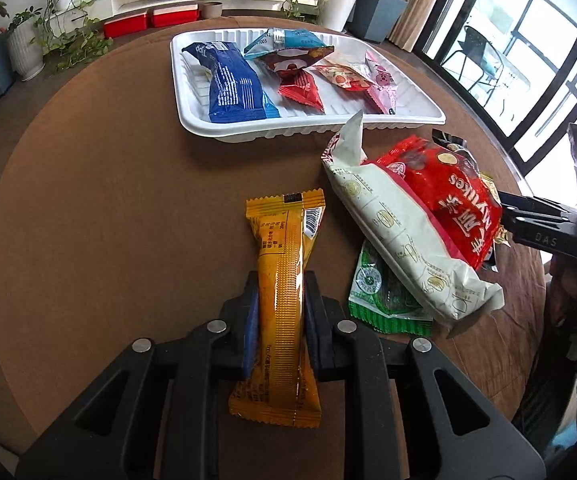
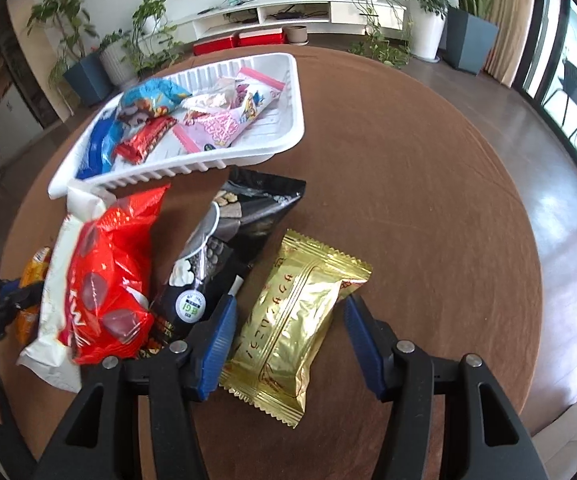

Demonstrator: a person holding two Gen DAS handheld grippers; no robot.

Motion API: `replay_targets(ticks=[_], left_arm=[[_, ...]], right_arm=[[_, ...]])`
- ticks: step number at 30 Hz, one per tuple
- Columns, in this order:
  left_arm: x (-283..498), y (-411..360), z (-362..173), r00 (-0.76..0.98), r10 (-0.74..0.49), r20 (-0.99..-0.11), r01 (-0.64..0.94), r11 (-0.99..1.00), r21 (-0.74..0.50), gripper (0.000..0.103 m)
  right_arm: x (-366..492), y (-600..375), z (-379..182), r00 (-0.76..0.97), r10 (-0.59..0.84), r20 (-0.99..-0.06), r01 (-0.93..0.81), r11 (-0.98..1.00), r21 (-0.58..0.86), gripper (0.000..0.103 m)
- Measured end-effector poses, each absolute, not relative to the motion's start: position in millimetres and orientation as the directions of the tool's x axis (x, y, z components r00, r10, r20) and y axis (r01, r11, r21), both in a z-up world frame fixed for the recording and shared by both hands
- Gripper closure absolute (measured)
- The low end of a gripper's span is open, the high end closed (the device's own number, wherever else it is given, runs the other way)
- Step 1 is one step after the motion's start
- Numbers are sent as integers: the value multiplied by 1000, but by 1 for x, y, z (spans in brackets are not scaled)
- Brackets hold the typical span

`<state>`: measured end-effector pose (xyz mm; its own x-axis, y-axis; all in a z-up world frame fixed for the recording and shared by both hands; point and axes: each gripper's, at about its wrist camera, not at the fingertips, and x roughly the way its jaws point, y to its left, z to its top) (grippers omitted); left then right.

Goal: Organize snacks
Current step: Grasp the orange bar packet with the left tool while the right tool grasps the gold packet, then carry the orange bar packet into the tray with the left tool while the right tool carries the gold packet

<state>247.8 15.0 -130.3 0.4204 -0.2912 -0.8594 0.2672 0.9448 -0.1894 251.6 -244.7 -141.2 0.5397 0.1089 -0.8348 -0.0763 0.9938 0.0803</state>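
Left wrist: our left gripper (image 1: 278, 320) clamps the long orange foil snack bar (image 1: 282, 300) on the round brown table (image 1: 108, 200); we lift level toward the white ribbed plastic tray (image 1: 308, 126) | Right wrist: our right gripper (image 2: 288, 338) straddles the gold foil packet (image 2: 288, 336), pads apart, not gripping; centre before closing.

Bright window daylight, glare on the floor (image 2: 560, 240), fisheye-bent, dark-cornered edges.

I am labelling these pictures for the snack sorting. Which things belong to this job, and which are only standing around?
Belong to the job:
white tray
orange packet
gold packet
red bag
black bag

Standing around:
potted plants
red boxes
white shelf
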Motion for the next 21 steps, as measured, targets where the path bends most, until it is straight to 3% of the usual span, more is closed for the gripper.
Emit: replay_targets(ticks=[7, 21], left_arm=[[236, 13, -128, 431, -302, -851, 262, 944, -202, 85], [217, 21, -123, 450, -337, -827, 239, 938, -252, 85]], right_arm=[[237, -247, -142, 548, 82, -833, -118, 993, 20, 68], [205, -277, -133, 546, 225, -807, -82, 973, 216, 70]])
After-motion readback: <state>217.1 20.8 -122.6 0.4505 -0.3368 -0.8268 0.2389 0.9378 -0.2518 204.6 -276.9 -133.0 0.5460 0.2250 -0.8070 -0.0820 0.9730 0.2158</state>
